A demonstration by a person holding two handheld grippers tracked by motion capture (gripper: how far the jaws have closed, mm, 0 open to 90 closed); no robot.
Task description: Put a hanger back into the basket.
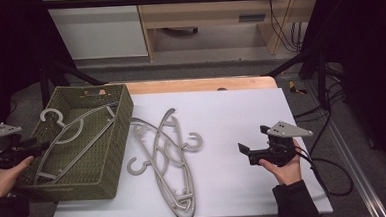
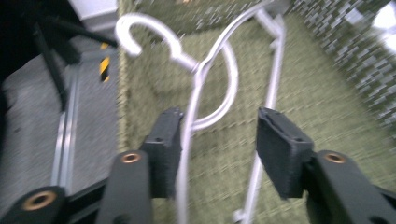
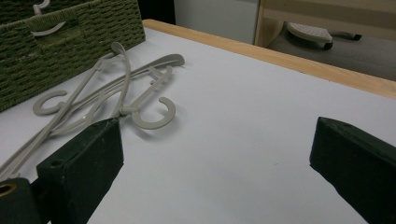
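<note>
Nearest the person, at the bench's (image 1: 261, 110) lower edge, two hands are coming up from below, each holding a gripper. On the right, the right gripper (image 1: 255, 144) is hovering over bare white surface, its fingers (image 3: 84, 163) standing wide with nothing between them. On the left, the left gripper (image 1: 35, 146) is sitting at the near left corner of the woven green basket (image 1: 114, 157), its fingers (image 2: 280, 149) parted about halfway; a thin bar of the pale hanger in the basket (image 1: 75, 137) is running up between them, lying right against the left finger while the right finger is standing clear of it, so nothing is being squeezed. That hanger is lying slantwise on the basket's floor, its hook (image 2: 140, 35) pointing toward the far left corner. Just right of the basket, three more hangers (image 1: 166, 160) are lying in a tangled, overlapping heap on the white sheet, touching one another, hooks curling outward. Farther back, a bare wooden strip of the bench (image 1: 200, 84) is showing beyond the sheet.
</note>
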